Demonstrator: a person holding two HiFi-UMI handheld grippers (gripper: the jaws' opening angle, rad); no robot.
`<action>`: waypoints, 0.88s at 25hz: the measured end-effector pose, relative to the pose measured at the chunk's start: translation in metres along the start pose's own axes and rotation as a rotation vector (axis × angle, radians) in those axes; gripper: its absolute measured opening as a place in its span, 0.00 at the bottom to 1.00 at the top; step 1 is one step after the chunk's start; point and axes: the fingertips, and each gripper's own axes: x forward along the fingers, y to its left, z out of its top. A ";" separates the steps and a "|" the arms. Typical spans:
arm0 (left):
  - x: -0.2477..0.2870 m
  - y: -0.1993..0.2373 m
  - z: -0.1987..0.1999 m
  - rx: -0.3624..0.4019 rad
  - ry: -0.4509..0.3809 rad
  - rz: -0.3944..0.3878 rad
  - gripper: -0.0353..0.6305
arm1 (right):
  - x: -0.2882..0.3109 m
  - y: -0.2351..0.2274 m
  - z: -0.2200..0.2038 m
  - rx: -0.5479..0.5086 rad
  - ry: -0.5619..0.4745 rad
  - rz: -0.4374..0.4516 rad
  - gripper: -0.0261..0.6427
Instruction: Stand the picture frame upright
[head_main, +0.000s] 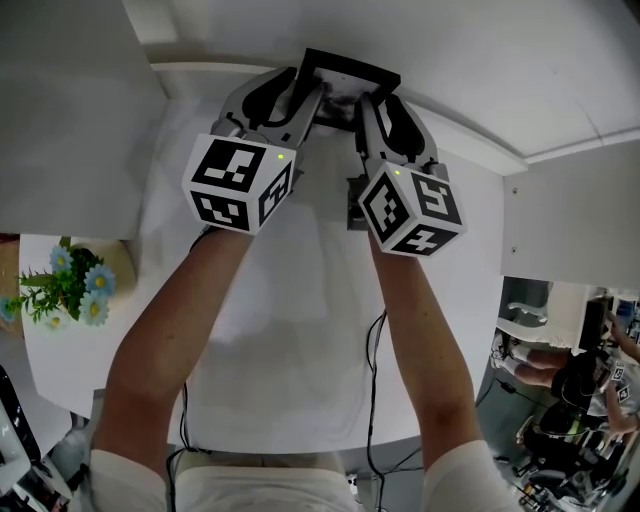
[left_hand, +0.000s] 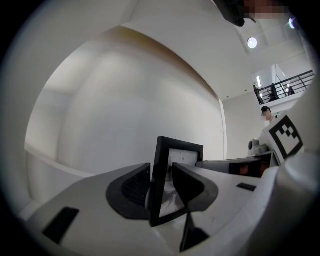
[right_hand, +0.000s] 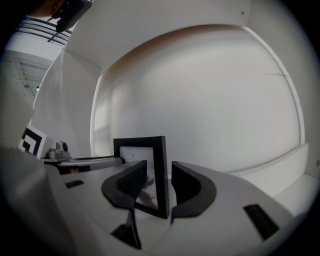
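Head view: a black picture frame (head_main: 345, 78) stands at the far edge of a white table (head_main: 270, 330), close to the white wall behind it. The left gripper (head_main: 303, 92) is at its left side and the right gripper (head_main: 372, 105) at its right. A pot of blue flowers (head_main: 70, 285) sits well apart at the near left.

Left gripper view: the frame (left_hand: 180, 146) rises upright between the jaws of the left gripper (left_hand: 161, 187). They are pinched on its left upright, one pad on the back and one on the glazed front. The right gripper's marker cube (left_hand: 285, 137) shows at the far right.

Right gripper view: the right gripper (right_hand: 159, 187) brackets the frame's right upright (right_hand: 161, 175). Its jaws are slightly spread, and a sliver of light shows between the outer jaw and the moulding, so this side looks guarded rather than clamped.

The frame appears light and stiff, with thin rigid mouldings around a glass or plastic pane that is probably slippery and breakable. The mouldings at the two side edges, low down, look the safest places to hold, with pressure kept off the pane. Whether a rear prop is bearing the frame cannot be seen, so it may tip once released.
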 end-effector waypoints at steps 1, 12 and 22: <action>0.000 -0.001 0.000 0.000 0.000 -0.001 0.24 | -0.001 0.001 0.000 -0.001 0.000 0.001 0.28; -0.012 -0.006 0.000 -0.002 0.021 0.014 0.26 | -0.017 0.004 -0.002 -0.011 0.017 -0.017 0.28; -0.063 -0.023 0.009 0.026 0.059 0.027 0.20 | -0.068 0.022 0.005 -0.053 0.055 -0.094 0.06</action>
